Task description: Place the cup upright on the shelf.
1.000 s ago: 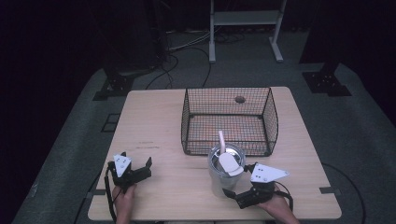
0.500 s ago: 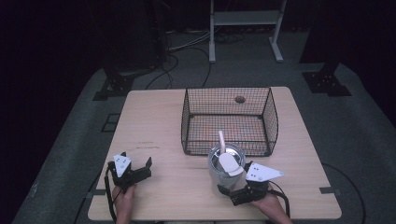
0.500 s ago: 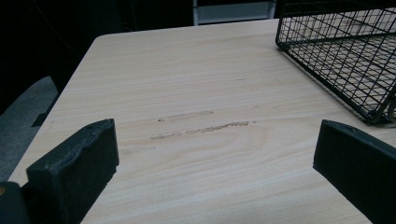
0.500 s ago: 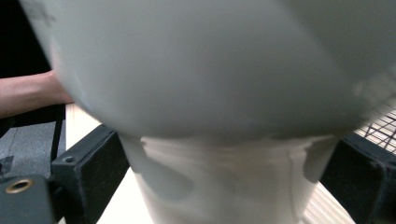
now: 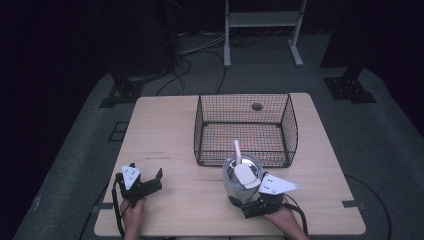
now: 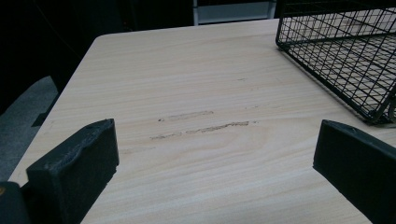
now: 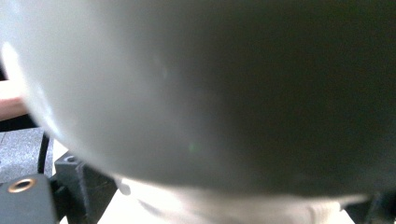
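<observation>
Right tool sits tight against the metal cup at the table's near edge, just before the wire basket; grip cannot be told. Left tool spread, idle. Likely grasp step; next, clamp and lift clear.
</observation>
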`<move>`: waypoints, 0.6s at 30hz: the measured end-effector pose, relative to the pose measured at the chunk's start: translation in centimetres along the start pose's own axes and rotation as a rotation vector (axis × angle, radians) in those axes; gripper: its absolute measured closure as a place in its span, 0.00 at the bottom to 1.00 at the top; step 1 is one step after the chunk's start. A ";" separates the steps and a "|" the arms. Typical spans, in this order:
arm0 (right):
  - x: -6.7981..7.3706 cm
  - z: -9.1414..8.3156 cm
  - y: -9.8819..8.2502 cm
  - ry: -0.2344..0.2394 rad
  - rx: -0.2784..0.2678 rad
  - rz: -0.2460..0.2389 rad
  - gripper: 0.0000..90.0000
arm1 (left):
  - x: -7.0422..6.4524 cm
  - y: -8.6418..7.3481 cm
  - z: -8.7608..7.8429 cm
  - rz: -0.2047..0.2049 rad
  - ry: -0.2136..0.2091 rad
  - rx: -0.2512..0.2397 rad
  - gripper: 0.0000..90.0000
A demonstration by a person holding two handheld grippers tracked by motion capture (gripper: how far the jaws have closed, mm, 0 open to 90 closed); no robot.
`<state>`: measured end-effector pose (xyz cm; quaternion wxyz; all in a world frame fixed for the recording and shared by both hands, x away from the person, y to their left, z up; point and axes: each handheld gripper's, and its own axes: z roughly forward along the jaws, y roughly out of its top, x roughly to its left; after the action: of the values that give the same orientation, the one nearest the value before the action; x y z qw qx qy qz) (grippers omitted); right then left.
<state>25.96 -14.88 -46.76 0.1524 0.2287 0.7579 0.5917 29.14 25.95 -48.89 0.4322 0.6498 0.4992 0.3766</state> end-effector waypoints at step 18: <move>0.0 0.0 0.0 -0.003 -0.017 -0.007 0.10 | 0.1 0.0 0.0 0.000 -0.002 0.001 0.00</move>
<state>26.00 -14.89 -46.79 0.1577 0.2255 0.7535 0.5972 29.15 26.00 -48.89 0.4323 0.6504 0.4989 0.3757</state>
